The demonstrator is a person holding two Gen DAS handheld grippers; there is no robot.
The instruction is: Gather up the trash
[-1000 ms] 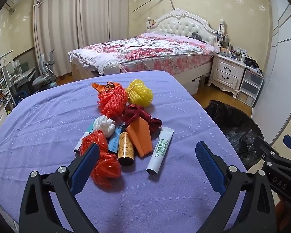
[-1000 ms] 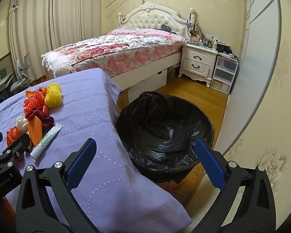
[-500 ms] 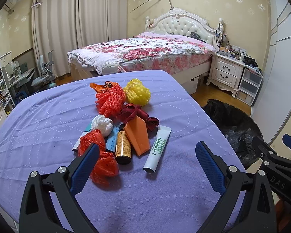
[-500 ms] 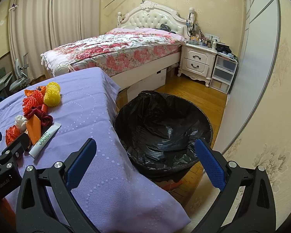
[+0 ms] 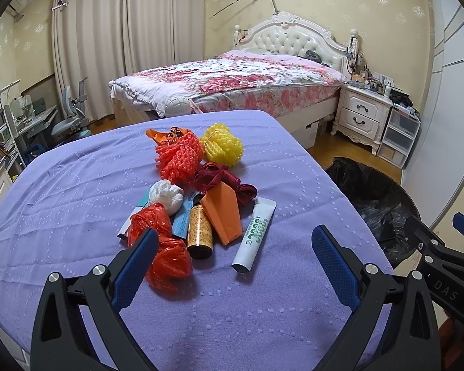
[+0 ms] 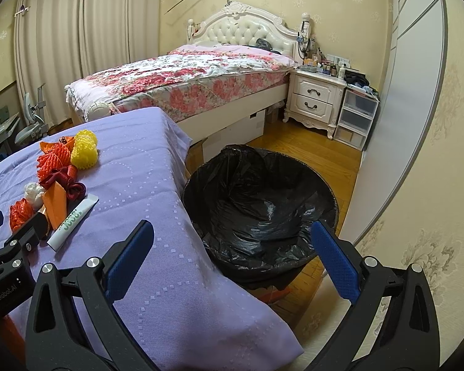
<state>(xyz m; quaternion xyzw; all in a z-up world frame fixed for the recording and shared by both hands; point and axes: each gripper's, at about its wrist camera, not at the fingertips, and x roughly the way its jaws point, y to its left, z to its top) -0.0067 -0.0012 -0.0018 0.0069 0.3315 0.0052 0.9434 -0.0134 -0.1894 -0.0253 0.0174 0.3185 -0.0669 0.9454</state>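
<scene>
Matt lilac cloth with stitched dots covers my surface [image 5: 77,204]; on it lie crinkled glossy red plastic [image 5: 161,247], foam netting [image 5: 178,160], and a smooth white tube [image 5: 256,235]. Shiny black plastic lines the bin [image 6: 259,213]. My left tool [image 5: 232,256] wears rough, dimpled blue pads [image 5: 334,266].

"DAS" in white on the right gripper [image 5: 448,281] body, lower right of the left wrist view. "GenRobot.AI" on the left gripper [image 6: 3,290] body, lower left of the right wrist view. Tube [image 5: 255,235]: green print, unreadable.
</scene>
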